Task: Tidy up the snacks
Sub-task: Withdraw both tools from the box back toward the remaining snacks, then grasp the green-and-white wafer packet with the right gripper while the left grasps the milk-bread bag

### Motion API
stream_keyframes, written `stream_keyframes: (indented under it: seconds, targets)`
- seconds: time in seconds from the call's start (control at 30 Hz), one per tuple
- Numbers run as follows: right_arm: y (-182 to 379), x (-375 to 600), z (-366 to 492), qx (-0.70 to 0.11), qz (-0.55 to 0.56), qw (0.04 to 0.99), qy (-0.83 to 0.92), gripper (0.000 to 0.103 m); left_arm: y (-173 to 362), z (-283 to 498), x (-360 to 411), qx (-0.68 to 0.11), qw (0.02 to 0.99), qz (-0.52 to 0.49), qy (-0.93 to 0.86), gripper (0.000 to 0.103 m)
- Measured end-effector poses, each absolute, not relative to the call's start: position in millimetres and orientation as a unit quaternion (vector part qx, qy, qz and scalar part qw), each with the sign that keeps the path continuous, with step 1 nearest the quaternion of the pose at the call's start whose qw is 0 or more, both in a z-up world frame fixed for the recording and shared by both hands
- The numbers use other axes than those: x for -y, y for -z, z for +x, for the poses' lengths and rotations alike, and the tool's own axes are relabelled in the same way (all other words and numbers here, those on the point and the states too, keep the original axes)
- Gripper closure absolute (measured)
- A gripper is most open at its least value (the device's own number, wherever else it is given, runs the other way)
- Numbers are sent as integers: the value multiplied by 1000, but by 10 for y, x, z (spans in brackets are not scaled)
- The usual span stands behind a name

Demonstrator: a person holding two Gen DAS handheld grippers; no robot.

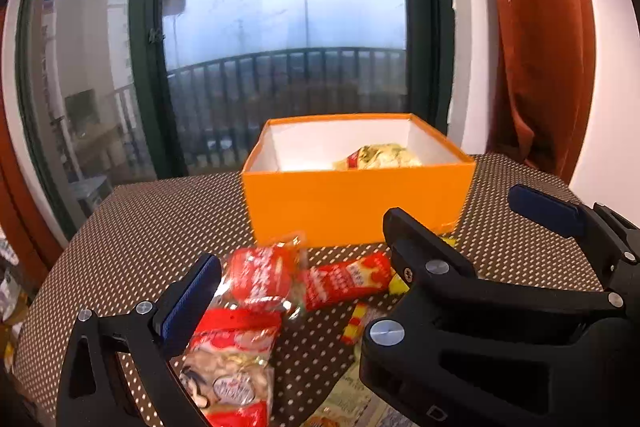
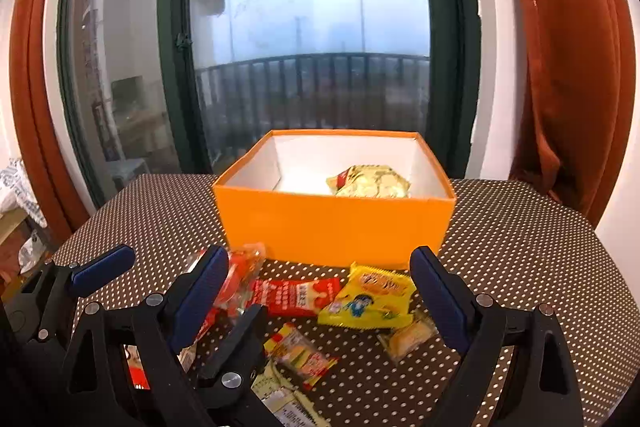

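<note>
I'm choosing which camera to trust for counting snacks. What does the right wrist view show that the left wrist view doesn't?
Only the right wrist view shows the yellow packet whole, plus a small clear-wrapped biscuit beside it. Only the left wrist view shows the large red peanut bag at full length; the right gripper hides most of the yellow packet there. Both show the orange box holding a gold packet, the red sachet, and the dotted tablecloth.
</note>
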State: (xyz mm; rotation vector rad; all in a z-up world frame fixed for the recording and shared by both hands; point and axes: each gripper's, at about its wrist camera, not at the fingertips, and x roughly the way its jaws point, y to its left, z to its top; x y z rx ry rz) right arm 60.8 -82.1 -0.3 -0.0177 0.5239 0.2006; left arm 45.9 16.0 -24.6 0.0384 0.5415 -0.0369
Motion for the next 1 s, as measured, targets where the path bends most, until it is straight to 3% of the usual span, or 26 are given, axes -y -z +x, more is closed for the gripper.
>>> stream_keyframes:
  seconds: [1.0]
  targets:
    - [978,533,232,-333,16,931,-147,9,1145,-37,-435,-342,938,39,-40,0]
